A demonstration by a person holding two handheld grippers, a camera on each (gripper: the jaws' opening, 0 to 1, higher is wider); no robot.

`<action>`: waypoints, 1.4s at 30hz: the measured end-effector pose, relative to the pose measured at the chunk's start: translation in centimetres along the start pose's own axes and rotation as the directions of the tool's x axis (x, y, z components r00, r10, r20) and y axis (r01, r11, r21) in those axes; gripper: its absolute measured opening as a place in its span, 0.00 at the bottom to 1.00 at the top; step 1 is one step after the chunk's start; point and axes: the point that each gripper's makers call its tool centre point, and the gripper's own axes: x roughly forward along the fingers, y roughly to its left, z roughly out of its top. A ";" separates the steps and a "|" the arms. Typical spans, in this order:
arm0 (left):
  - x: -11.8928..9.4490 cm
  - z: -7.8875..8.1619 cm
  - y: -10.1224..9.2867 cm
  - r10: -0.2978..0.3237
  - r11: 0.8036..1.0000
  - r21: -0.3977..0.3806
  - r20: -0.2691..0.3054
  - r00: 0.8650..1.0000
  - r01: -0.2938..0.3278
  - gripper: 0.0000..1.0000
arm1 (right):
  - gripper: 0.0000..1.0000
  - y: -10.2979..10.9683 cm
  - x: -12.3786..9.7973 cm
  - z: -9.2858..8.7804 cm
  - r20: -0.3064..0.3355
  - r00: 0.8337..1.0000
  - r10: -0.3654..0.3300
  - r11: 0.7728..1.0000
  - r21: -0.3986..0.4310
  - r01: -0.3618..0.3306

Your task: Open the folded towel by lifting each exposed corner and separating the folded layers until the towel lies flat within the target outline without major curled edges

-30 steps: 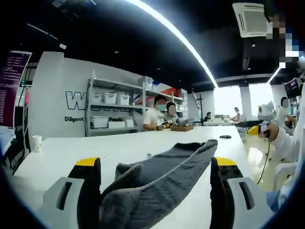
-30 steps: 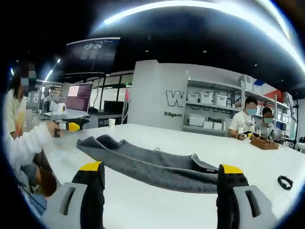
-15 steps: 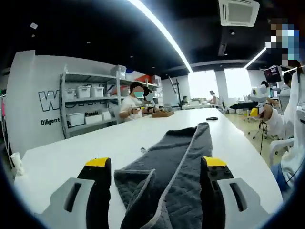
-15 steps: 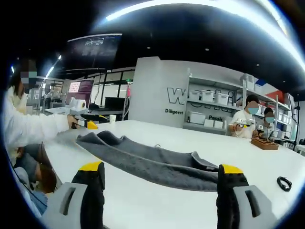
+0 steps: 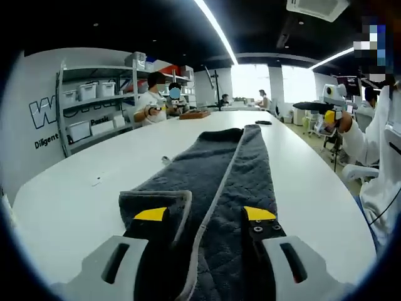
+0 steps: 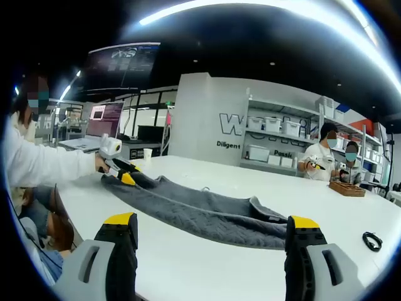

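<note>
In the left gripper view, the left gripper [image 5: 205,214] has its fingers pressed down on the near end of the grey towel [image 5: 225,169], which stretches long and narrow across the white surface [image 5: 81,194].

In the right gripper view, the right gripper [image 6: 212,222] hovers with fingers wide and empty, the towel lying beyond them, its far end held by the left gripper.

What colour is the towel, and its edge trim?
Dark grey towel with lighter grey trim, clearest in the left gripper view.
</note>
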 end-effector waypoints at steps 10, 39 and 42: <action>-1.4 1.1 3.6 0.134 0.990 -0.032 -0.034 0.990 -0.135 0.02 | 0.99 0.7 0.3 0.0 0.001 1.000 0.020 1.000 0.001 -0.020; -10.4 -5.0 18.5 0.677 0.696 0.061 -0.388 0.625 -0.716 0.02 | 0.97 -1.4 0.2 -0.8 -0.024 1.000 -0.011 1.000 0.003 0.011; -10.2 -5.0 18.5 0.687 0.696 0.080 -0.364 0.629 -0.714 0.04 | 0.96 -1.8 0.2 -1.2 -0.033 0.999 -0.015 1.000 0.008 0.015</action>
